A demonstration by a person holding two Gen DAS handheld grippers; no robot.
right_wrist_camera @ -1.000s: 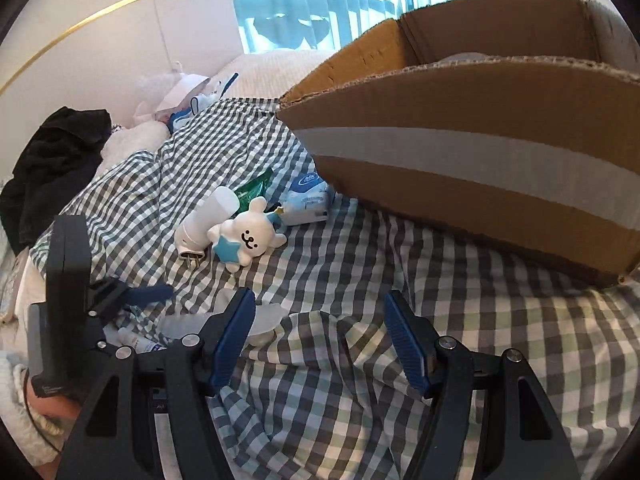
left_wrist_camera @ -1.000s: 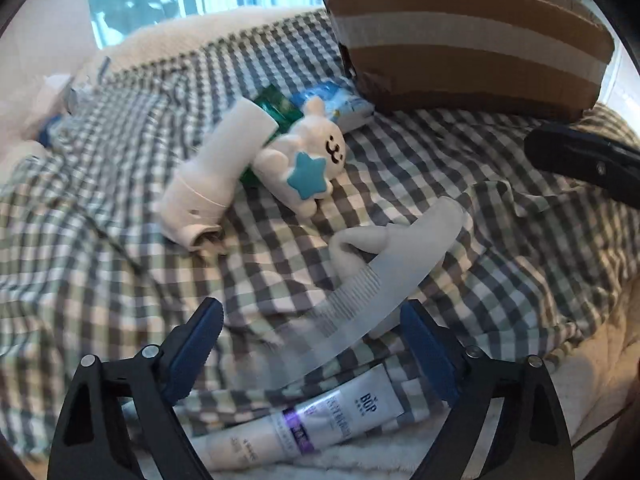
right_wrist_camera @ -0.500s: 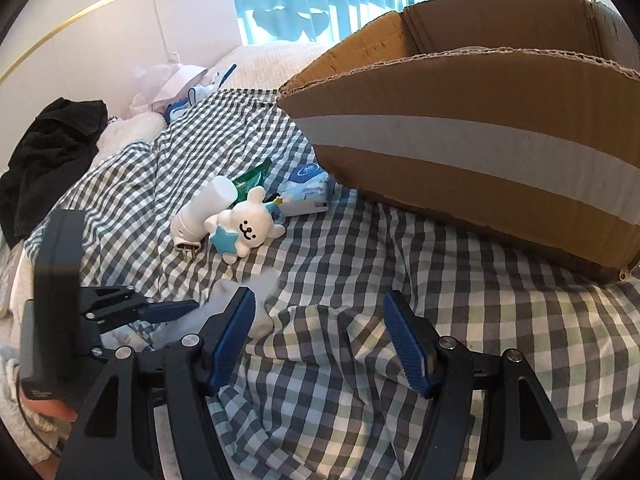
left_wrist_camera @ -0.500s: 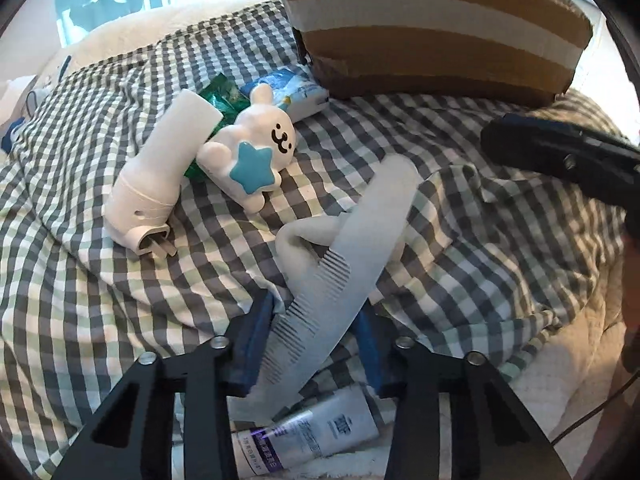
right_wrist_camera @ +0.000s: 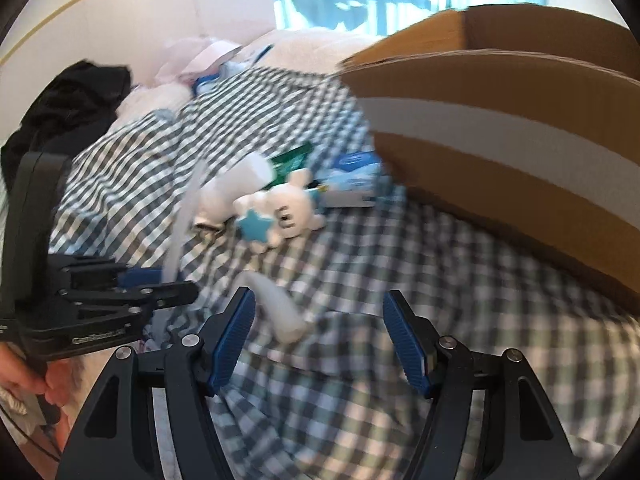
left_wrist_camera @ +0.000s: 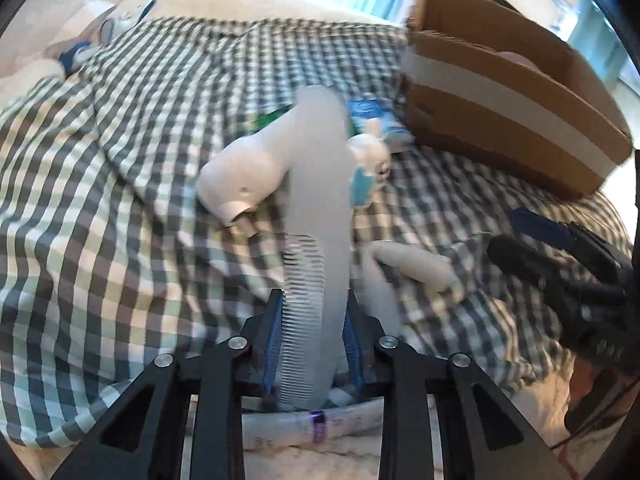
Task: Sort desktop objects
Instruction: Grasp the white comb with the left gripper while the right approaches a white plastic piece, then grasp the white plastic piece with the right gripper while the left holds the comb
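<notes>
My left gripper is shut on a translucent white comb and holds it lifted off the checked bedspread, handle pointing away. From the right wrist view the comb stands edge-on above the left gripper. My right gripper is open and empty over the bedspread, with a white curved object lying just ahead of its left finger. A white cylinder, a white plush with a blue star and blue and green packets lie near the cardboard box.
A tube with a purple band lies under my left gripper at the bed's near edge. The checked bedspread is wrinkled. Black clothing and pale items are piled at the far left by the headboard.
My left gripper closed on the comb and lifted it, turning it upright. The right gripper stayed open and shifted slightly; both views are motion-blurred now.
</notes>
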